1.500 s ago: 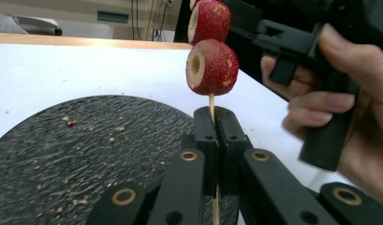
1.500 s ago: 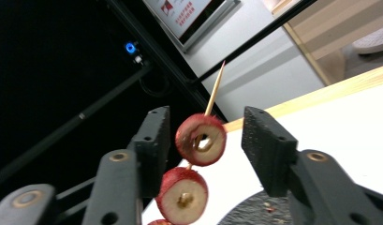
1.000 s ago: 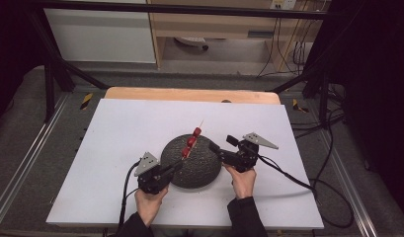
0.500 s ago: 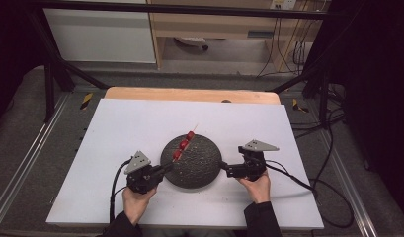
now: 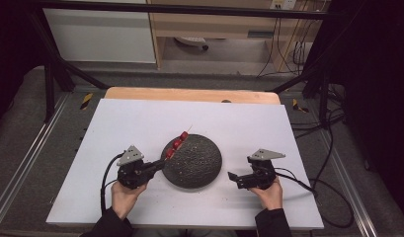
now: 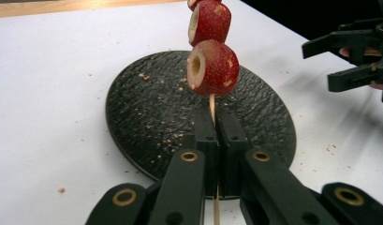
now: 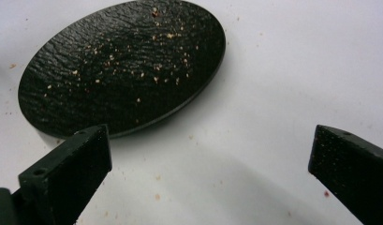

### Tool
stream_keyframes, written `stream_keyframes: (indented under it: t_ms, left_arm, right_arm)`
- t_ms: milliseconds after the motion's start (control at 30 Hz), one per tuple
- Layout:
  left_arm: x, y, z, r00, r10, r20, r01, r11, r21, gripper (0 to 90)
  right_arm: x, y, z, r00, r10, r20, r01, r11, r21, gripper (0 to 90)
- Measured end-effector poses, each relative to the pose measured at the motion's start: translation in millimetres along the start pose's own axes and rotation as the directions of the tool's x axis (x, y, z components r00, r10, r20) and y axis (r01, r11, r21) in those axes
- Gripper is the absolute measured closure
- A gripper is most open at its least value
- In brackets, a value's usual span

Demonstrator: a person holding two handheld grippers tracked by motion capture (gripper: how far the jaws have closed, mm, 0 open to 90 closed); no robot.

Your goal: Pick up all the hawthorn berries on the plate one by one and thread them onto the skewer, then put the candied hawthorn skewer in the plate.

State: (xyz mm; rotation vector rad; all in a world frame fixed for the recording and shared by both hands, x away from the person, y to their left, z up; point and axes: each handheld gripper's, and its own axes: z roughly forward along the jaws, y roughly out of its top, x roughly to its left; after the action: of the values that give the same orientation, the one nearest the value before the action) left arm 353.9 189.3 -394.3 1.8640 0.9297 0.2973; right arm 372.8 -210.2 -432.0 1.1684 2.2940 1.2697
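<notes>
While my left tongs [image 6: 216, 136] pinch skewer [image 6: 211, 105] with strawberries [image 6: 211, 68] above black plate [image 5: 199, 168], my right tongs [image 5: 232, 177] stay-free, spread wide beside plate on table [image 5: 140, 118].

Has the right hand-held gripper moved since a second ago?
Yes. The right hand-held gripper has pulled back to the right, away from the dark plate; it was at the plate's right edge, now open over bare table.

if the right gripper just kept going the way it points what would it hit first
Most likely the near rim of the black plate. The right gripper is open, empty, and points left across bare table toward it. Its height is unclear, so it might pass just above.
</notes>
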Motion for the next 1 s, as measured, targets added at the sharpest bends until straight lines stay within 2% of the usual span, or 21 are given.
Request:
stream_keyframes:
  t_ms: [200,433,533,800,1000]
  left_arm:
    - [4.4,5.6,3.7,0.9997,0.022,-0.006,-0.022,0.9988,0.044,88.0]
    - [3.9,11.4,12.2,0.9988,0.048,-0.008,-0.047,0.9938,0.101,88.0]
    - [1.9,14.4,17.1,0.9982,0.060,0.000,-0.060,0.9910,0.120,88.0]
    - [-2.4,20.2,31.6,0.9965,0.083,0.014,-0.084,0.9802,0.179,88.0]
    - [-0.8,18.7,44.2,0.9963,0.085,0.006,-0.085,0.9711,0.223,88.0]
  right_arm:
    - [-6.1,-12.5,-6.2,0.9998,-0.017,-0.003,0.017,1.000,0.022,0.3]
    - [-14.0,-24.7,-17.3,0.9999,-0.012,-0.008,0.012,1.000,0.019,0.4]
    - [-18.2,-30.6,-22.0,1.0000,0.004,-0.004,-0.004,1.000,0.020,0.4]
    - [-23.7,-37.0,-25.8,0.9999,0.015,0.004,-0.015,1.000,0.024,0.4]
    - [-24.3,-39.7,-25.6,0.9997,0.022,0.004,-0.022,0.999,0.033,0.4]
